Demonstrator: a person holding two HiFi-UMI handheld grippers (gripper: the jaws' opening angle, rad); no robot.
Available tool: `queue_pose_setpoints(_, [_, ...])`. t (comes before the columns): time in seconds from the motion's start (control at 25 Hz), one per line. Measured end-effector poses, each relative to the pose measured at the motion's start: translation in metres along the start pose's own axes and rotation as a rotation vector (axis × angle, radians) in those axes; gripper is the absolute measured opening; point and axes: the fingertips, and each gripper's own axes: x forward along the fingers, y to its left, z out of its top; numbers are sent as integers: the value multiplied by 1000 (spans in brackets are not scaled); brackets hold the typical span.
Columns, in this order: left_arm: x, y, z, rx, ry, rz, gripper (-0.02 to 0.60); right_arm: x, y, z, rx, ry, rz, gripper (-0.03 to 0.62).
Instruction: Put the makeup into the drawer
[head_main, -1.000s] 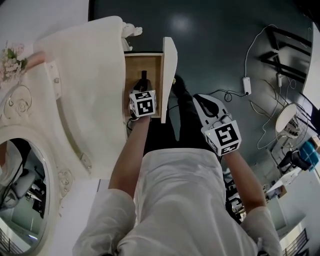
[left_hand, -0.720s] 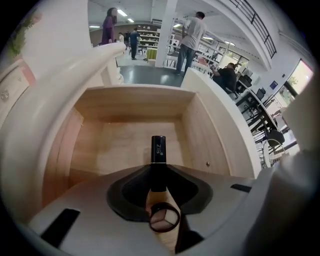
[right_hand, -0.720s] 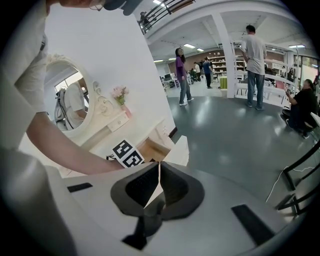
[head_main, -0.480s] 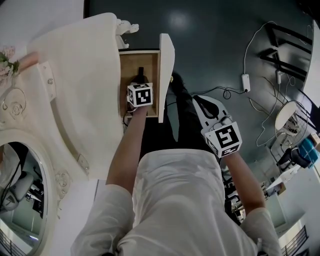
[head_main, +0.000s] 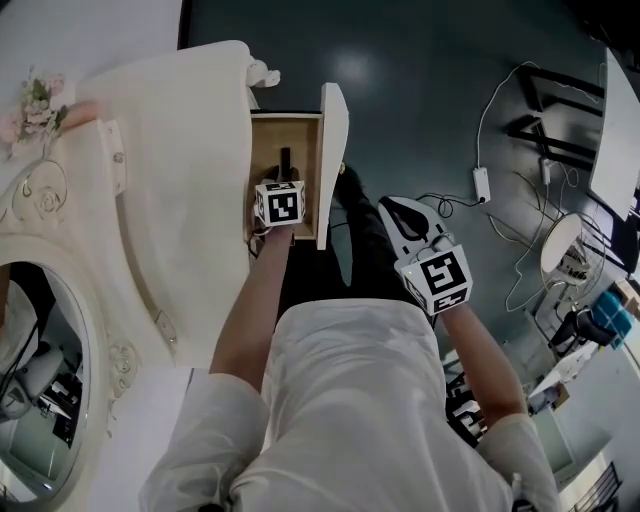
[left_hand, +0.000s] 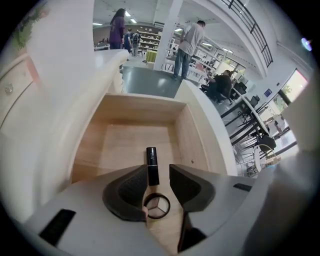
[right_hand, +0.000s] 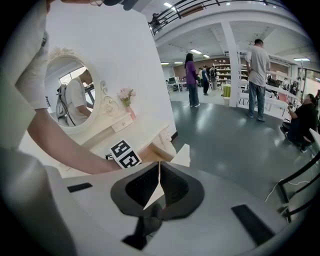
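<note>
The left gripper (left_hand: 158, 170) points down into the open drawer (left_hand: 189, 131) of the counter (head_main: 180, 150). Its jaws are opening. The lipstick (left_hand: 151, 159) lies flat on the drawer bottom between them, unclamped, so the release appears complete. The right gripper (right_hand: 159, 172), jaws closed on nothing, is held aside above the floor (right_hand: 225, 135), leaving the drawer unobstructed.

Person's wearing a loose white short-sleeved shirt (head_main: 350, 400) and dark trousers (head_main: 360, 255). The left hand-held gripper (left_hand: 159, 176) and right hand-held gripper (right_hand: 159, 186) look identical: smooth pale grey shell, black ribbed pads (left_hand: 189, 186) set in a rounded dark pocket, and small black rectangular insets on the body. Each one carries a white marker cube (head_main: 280, 204) with chunky black square patterns on its faces.
</note>
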Motion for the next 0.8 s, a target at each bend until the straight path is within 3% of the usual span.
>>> queue_pose_setpoints(0.16, [-28,-12,3,-34,-46,-52,150,-5,9,21,-49,-27,-3,29])
queue_pose_setpoints(0.36, [-79,-28,12,-74,-176,-110,109,-22,17,43,-102,-54,-7,29])
queue_pose_setpoints(0.6, [-160,-29,28,-93,-351,-107,60,-38,22,69,-136,-90,41,29])
queue_pose_setpoints(0.8, [-233,-21,41,-130,-511,-67,18,-41,23,105,-229,-118,126,29])
